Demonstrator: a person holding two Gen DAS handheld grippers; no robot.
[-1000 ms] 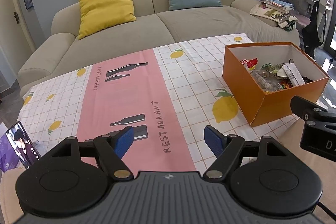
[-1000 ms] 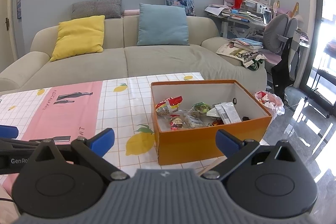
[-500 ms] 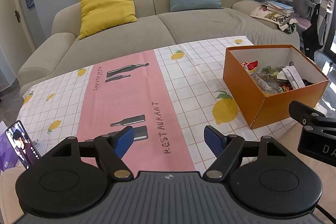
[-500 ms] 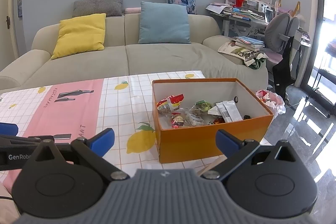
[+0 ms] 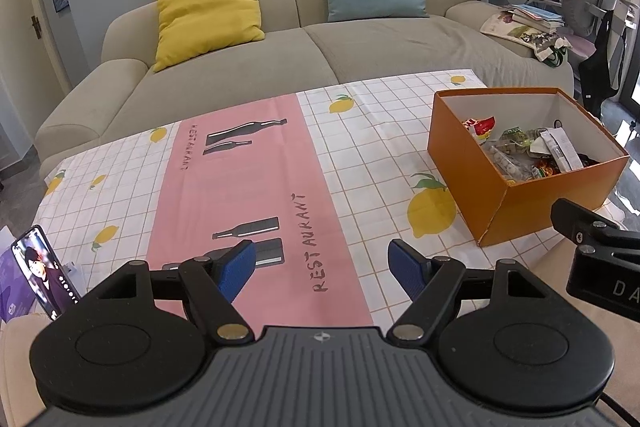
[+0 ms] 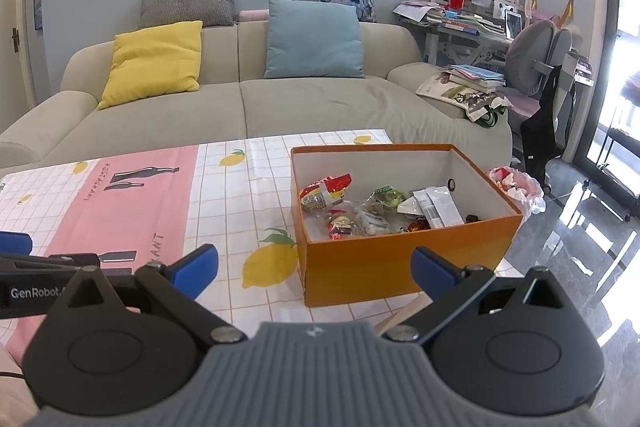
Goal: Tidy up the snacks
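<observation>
- seemingly finished or paused: snacks (image 6: 372,211) lie in the orange box (image 6: 400,263), far right on the tablecloth (image 5: 360,155).
- both left gripper (image 5: 322,269) and right gripper (image 6: 314,269) hover empty, fingers spread; any next move means reaching into the box.

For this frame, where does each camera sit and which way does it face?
Left wrist: on the left hand-held gripper, open over the tablecloth; orange box at right.
Right wrist: on the right hand-held gripper, open, facing the box of snacks.
Shared: box, tablecloth, sofa.
</observation>
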